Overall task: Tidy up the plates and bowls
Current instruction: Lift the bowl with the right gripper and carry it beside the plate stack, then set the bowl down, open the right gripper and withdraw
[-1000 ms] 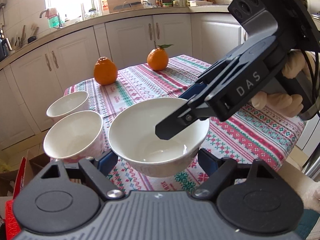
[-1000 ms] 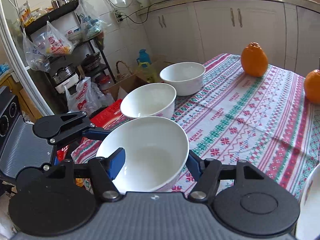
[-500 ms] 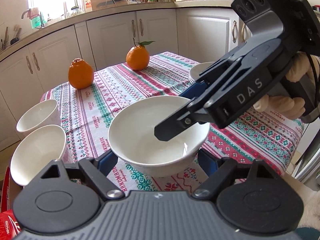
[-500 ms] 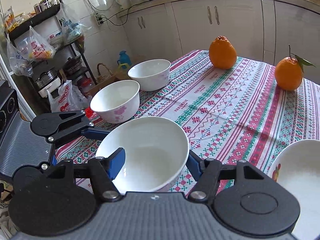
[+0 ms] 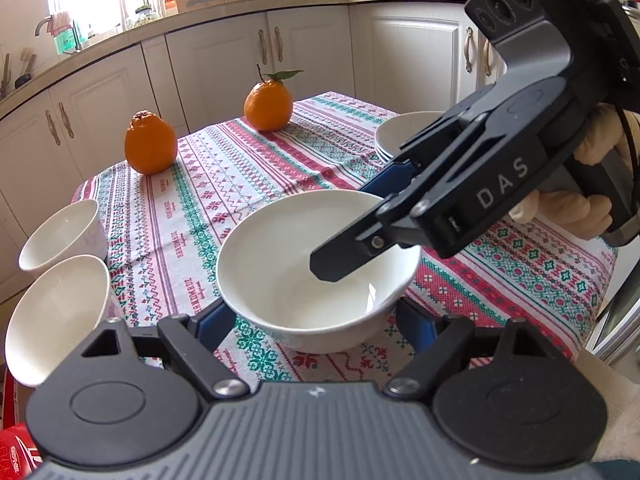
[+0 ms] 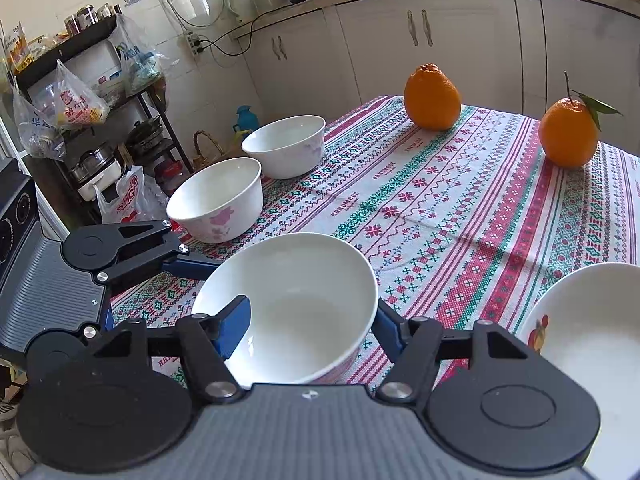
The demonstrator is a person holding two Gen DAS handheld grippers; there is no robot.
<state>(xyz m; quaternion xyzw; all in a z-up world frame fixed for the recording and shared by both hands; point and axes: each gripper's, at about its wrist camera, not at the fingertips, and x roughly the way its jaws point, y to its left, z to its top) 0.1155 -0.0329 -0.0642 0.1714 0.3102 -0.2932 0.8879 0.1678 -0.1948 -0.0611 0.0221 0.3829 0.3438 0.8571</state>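
A wide white bowl (image 5: 316, 272) is held above the patterned table between both grippers. My left gripper (image 5: 316, 324) spans its outer wall with a blue pad on each side. My right gripper (image 6: 312, 324) grips its rim, with one finger (image 5: 348, 248) inside the bowl (image 6: 296, 304) and the other outside. Two smaller white bowls (image 6: 218, 200) (image 6: 286, 144) with pink flowers stand at the table's left edge; they also show in the left wrist view (image 5: 56, 316) (image 5: 64, 236). A stack of white bowls (image 5: 404, 136) stands on the right side, and its top bowl (image 6: 592, 340) shows in the right wrist view.
Two oranges (image 5: 150, 142) (image 5: 268, 106) sit at the far end of the tablecloth (image 5: 224, 184). White kitchen cabinets (image 5: 312, 48) run behind. A shelf with bags and pots (image 6: 80, 100) stands beyond the table's left edge.
The held bowl and both grippers have moved right along the table, away from the two small bowls. The stack of bowls on the right has come into view.
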